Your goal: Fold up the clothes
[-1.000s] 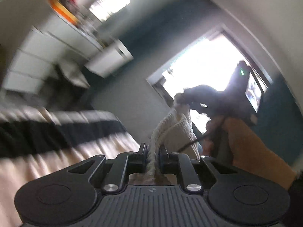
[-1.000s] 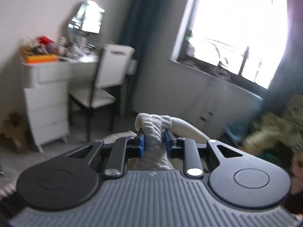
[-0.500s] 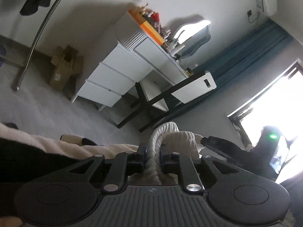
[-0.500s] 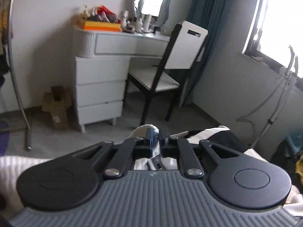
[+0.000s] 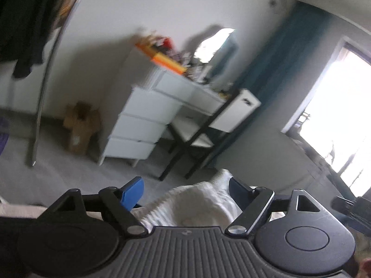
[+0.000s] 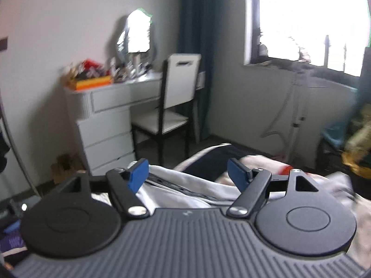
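Note:
A cream knitted garment (image 5: 197, 206) lies bunched just below and between the spread fingers of my left gripper (image 5: 186, 188), which is open and holds nothing. My right gripper (image 6: 189, 169) is open too, above a white garment with a dark zip line (image 6: 180, 190) that lies on the striped bed cover (image 6: 215, 159). The right gripper's body shows at the right edge of the left wrist view (image 5: 352, 208).
A white dresser (image 6: 104, 120) with clutter and a mirror (image 6: 136, 34) stands against the wall. A black-framed white chair (image 6: 176, 97) is beside it. A bright window (image 6: 308, 18), a teal curtain (image 6: 194, 23), a metal clothes rack pole (image 5: 48, 74) and a cardboard box (image 5: 80, 127) are around.
Both grippers have opened and let go of the knitted garment, which has dropped onto the bed. Both cameras have swung and tilted.

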Motion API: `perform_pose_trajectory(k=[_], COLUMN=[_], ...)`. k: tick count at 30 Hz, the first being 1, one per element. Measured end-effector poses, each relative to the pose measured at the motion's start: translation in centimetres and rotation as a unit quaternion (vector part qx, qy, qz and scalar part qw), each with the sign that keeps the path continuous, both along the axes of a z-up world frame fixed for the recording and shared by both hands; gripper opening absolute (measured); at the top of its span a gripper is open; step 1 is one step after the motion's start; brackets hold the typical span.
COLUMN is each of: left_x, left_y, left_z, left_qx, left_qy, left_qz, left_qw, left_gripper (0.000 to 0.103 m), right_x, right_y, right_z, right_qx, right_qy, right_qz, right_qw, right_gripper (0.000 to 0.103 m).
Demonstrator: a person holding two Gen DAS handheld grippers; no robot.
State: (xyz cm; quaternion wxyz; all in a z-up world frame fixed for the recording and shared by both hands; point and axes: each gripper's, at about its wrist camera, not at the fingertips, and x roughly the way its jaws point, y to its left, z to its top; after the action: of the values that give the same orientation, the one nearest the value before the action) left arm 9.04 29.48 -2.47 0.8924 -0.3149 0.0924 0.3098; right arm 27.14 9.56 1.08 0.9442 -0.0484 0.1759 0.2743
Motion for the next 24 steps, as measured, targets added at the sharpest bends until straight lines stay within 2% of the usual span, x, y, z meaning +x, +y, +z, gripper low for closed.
perform_pose_trajectory(k=[4, 7, 10, 16, 19, 24], left_x=[-0.9, -1.1, -1.1, -1.1, -1.6, -1.9], left_y=[-4.3, -8.4, -13.3, -20.2, -22.7, -26.0], left_z=[2.0, 2.7, 2.7, 0.8, -0.6, -2.9], left_qx=[0.051, 0.083, 0.115, 0.134, 0.141, 0.183], left_qy=[-0.019, -0.026, -0.016, -0.001, -0.009, -0.006], left_qz=[-0.072, -0.139, -0.210, -0.324, -0.354, -0.382], left_qw=[0.9959, 0.9865, 0.9709, 0.9366, 0.9244, 0.9058], left_gripper=[0.083, 0.084, 0.086, 0.086, 0.086, 0.086], right_x=[-5.2, -8.9, -12.3, -17.8, -19.6, -20.1], right_y=[-6.6, -11.4, -15.6, -22.0, -24.2, -26.7], right_z=[0.6, 0.4, -0.5, -3.3, -5.5, -9.0], right_qx=[0.023, 0.046, 0.055, 0.073, 0.069, 0.065], right_qy=[-0.019, -0.024, -0.031, -0.038, -0.043, -0.025], right_qz=[-0.058, -0.094, -0.124, -0.170, -0.189, -0.221], right_qw=[0.998, 0.994, 0.990, 0.982, 0.979, 0.973], right_gripper=[0.076, 0.076, 0.076, 0.076, 0.076, 0.076])
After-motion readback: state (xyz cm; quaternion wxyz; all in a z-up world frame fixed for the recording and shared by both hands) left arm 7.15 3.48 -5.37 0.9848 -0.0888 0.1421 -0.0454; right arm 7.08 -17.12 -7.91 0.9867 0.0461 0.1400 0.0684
